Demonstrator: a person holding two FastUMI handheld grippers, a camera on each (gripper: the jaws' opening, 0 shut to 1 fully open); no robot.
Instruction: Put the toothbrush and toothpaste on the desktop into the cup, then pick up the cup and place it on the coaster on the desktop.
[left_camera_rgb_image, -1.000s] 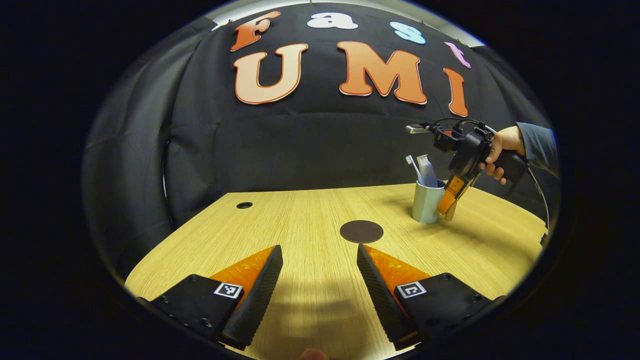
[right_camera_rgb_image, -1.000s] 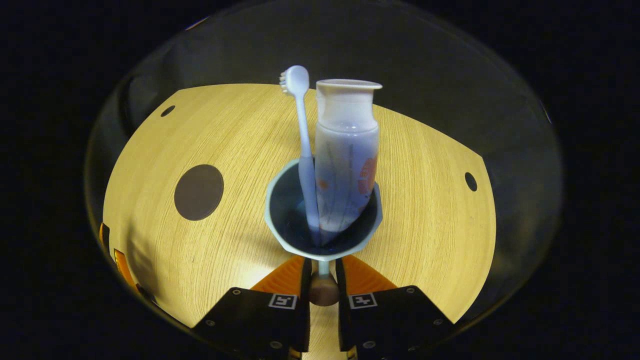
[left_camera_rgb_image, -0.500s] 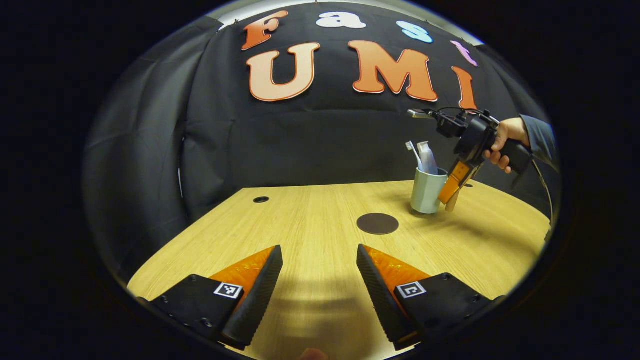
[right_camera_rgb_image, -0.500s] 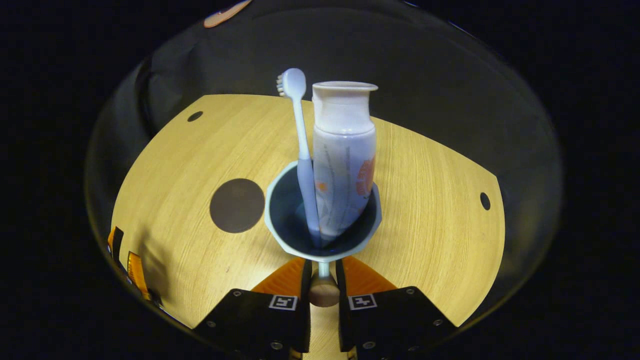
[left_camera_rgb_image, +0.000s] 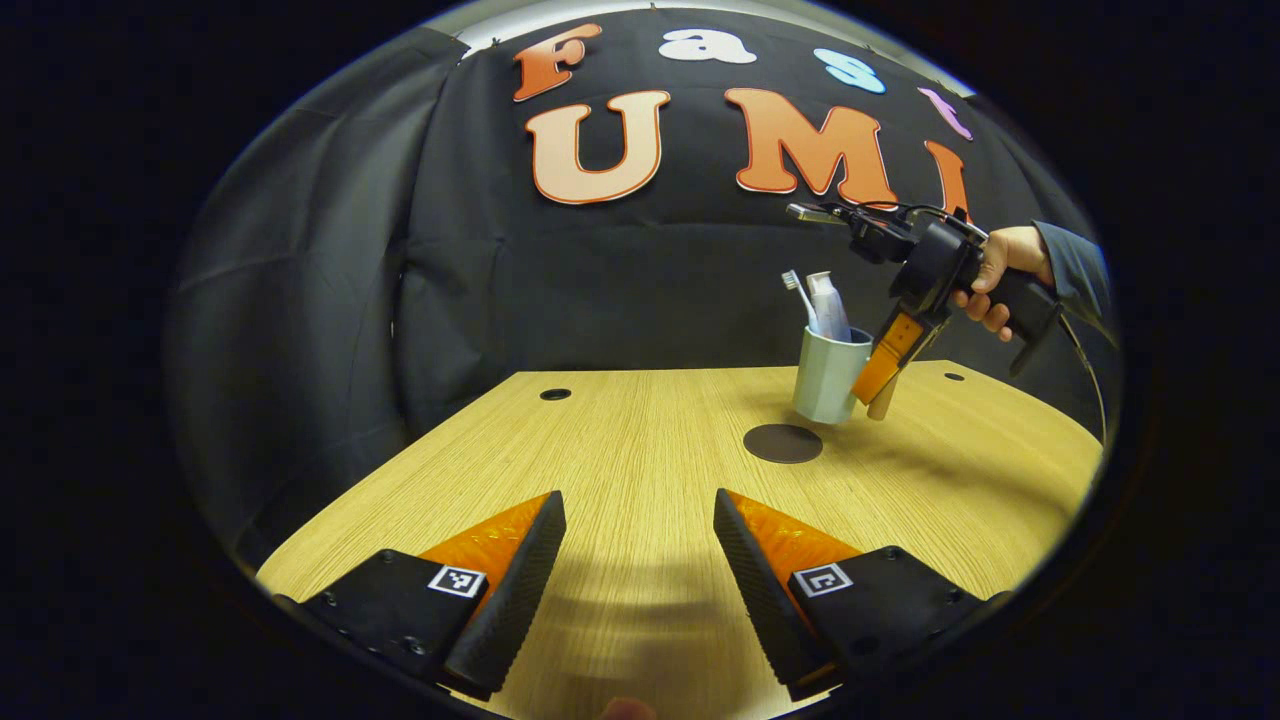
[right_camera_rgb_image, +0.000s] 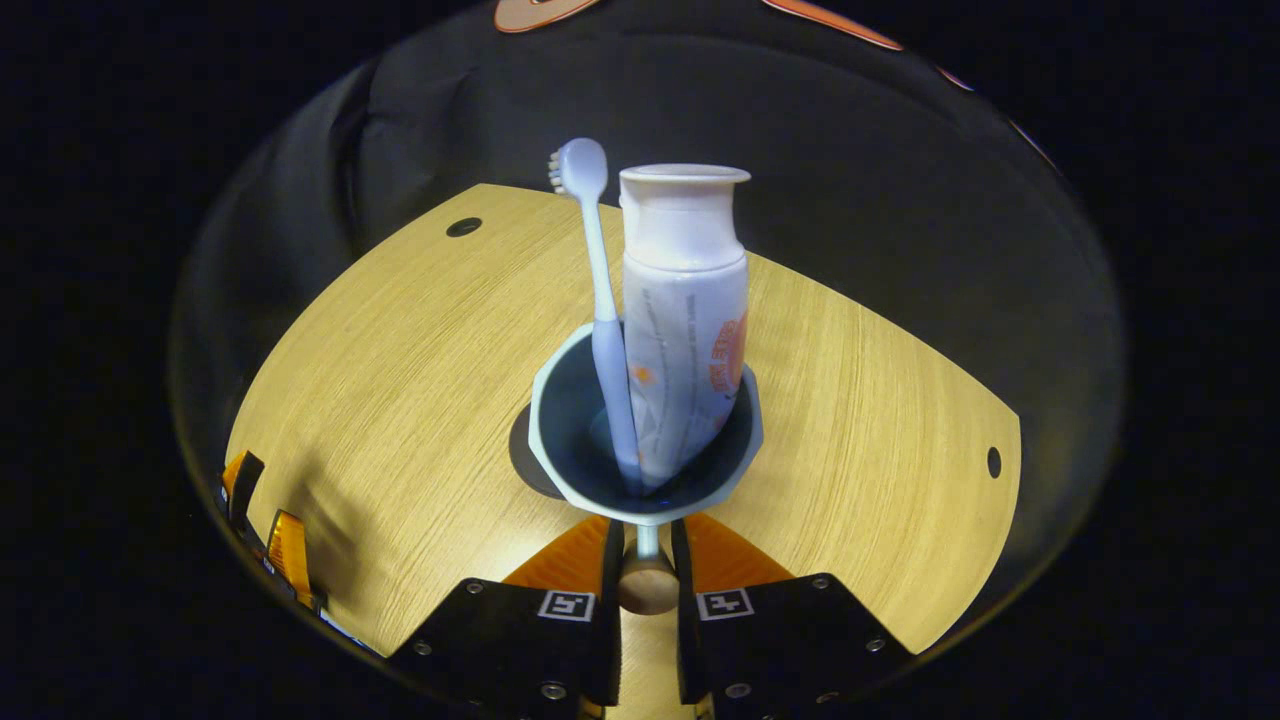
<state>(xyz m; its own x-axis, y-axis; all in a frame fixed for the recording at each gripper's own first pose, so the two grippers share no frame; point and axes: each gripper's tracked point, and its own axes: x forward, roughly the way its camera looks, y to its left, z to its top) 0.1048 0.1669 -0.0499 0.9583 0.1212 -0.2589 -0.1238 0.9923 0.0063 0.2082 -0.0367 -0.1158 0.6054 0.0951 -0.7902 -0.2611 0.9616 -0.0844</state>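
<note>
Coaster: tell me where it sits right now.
In the left gripper view the coaster lies on the desk right of centre, just in front of the cup held by the right gripper.

Pale cup (left_camera_rgb_image: 826, 377) holding an upright toothbrush (right_camera_rgb_image: 598, 300) and toothpaste (right_camera_rgb_image: 683, 330) hangs, apparently lifted, just above a dark round coaster (left_camera_rgb_image: 783, 443).

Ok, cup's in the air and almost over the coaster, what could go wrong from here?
1. The right gripper pinches only the cup's handle, so the cup might swing or slip as it comes down.
2. The toothbrush and toothpaste stand tall and loose above the rim; a tilt could tip them out.
3. The coaster is mostly hidden under the cup in the right gripper view, so it may land off-centre.
</note>
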